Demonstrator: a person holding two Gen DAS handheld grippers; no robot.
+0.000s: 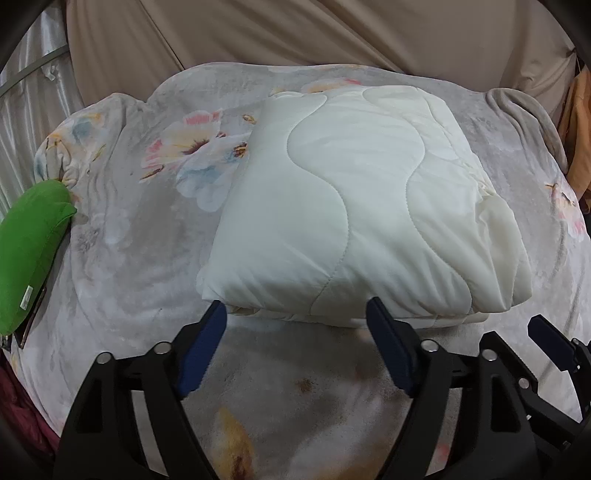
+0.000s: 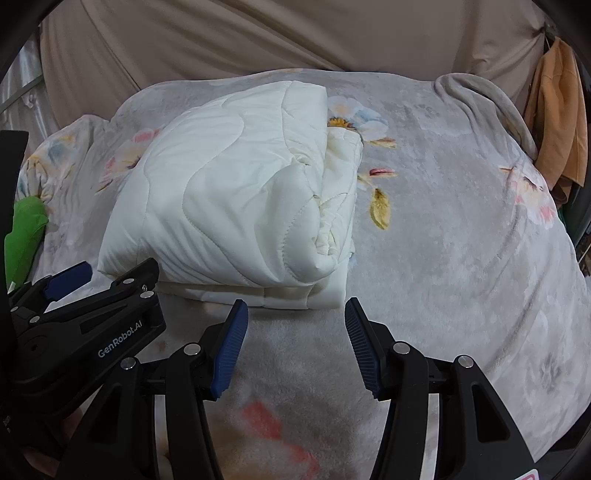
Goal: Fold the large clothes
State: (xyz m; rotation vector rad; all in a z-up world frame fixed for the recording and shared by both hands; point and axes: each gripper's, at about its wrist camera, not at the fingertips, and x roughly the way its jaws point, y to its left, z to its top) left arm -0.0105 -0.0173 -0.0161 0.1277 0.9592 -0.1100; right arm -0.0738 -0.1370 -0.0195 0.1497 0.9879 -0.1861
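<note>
Folded white quilt (image 1: 354, 206) lies on the flowered blanket (image 1: 140, 236), long axis running away from you. Your left gripper (image 1: 295, 317) and right gripper (image 2: 293, 314) gape empty at its near edge. Only the right view shows its layered side.

bed under a grey floral blanket (image 2: 443, 240), beige draped fabric (image 1: 295, 33) behind, green cushion (image 1: 29, 251) at left edge
</note>
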